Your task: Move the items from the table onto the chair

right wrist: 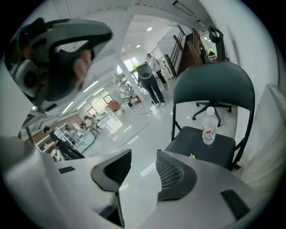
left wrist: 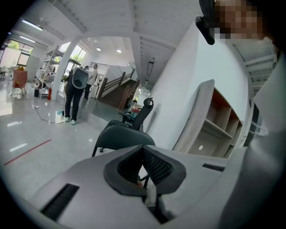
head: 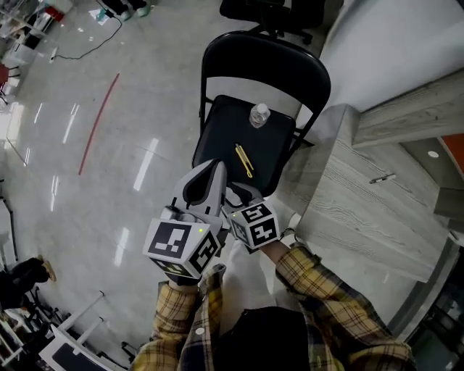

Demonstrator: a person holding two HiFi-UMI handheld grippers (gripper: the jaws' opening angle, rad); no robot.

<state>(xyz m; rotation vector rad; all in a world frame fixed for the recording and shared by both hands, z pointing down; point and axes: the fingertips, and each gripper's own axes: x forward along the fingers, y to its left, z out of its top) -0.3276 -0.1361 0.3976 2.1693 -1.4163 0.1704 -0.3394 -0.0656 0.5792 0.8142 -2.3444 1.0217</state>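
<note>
A black folding chair (head: 239, 138) stands ahead of me on the floor. On its seat are a clear water bottle (head: 259, 114), upright, and a thin yellow item (head: 243, 160). The right gripper view shows the same chair (right wrist: 212, 87), bottle (right wrist: 208, 128) and a bit of the yellow item (right wrist: 192, 156). Both grippers are held high and close to my chest, short of the chair. My left gripper (head: 214, 169) (left wrist: 142, 154) has its pads together with nothing seen in them. My right gripper (head: 238, 196) (right wrist: 144, 163) is open and empty.
A grey wood-grain table (head: 362, 217) stands at the right beside the chair, with a small thin item (head: 382, 177) on it. A black office chair (head: 272, 14) sits behind the folding chair. People (left wrist: 80, 91) stand far off. A wooden shelf unit (left wrist: 221, 123) is at the right wall.
</note>
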